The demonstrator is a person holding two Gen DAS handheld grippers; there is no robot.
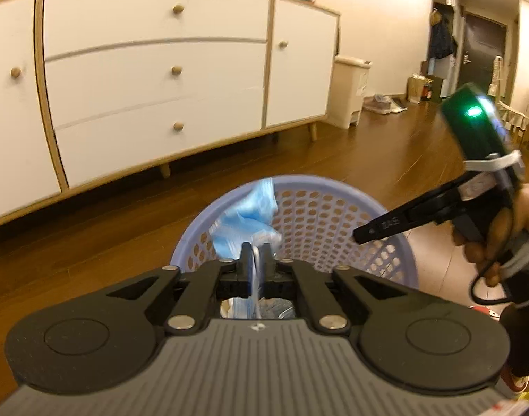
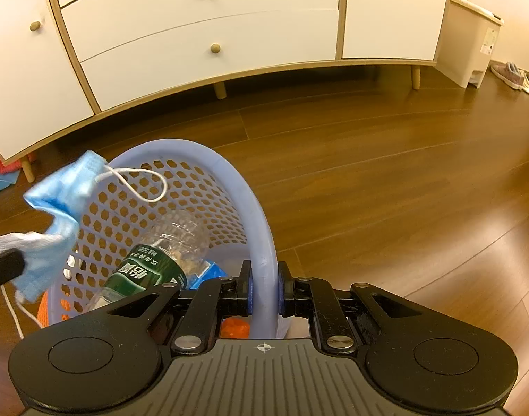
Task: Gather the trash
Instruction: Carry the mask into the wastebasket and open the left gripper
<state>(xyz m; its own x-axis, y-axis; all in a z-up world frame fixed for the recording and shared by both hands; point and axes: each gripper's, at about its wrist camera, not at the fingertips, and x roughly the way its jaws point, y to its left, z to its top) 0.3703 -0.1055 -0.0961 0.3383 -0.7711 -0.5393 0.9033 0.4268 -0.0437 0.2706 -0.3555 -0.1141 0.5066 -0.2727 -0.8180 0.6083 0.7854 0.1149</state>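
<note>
At the left, the left gripper (image 1: 256,254) is clenched on a crumpled blue face mask (image 2: 61,187), which hangs over the near-left part of the lavender perforated basket (image 1: 333,187). In the right wrist view the mask sits above and partly outside the left rim, with one white ear loop (image 2: 144,185) curling over the opening and another cord trailing down outside the basket wall toward the wooden floor (image 2: 385,173).

Inside the basket lies a clear plastic bottle with a green label (image 2: 153,267), tilted with its base up against the mesh, and some orange and blue scraps lie under it, too hidden to name.

To the right, the right gripper (image 2: 264,294) is clamped on the basket's rim, one finger inside the wall and one outside, so it carries or steadies the basket.

The step in hand looks like dropping the mask in. To do it well, the left gripper should move further over the middle of the opening before letting go, since the mask now straddles the rim and could slide off outside. The trailing cord should clear the rim too, or it may snag on the mesh. The right gripper should keep the basket level and firm meanwhile, so the bottle does not roll.
</note>
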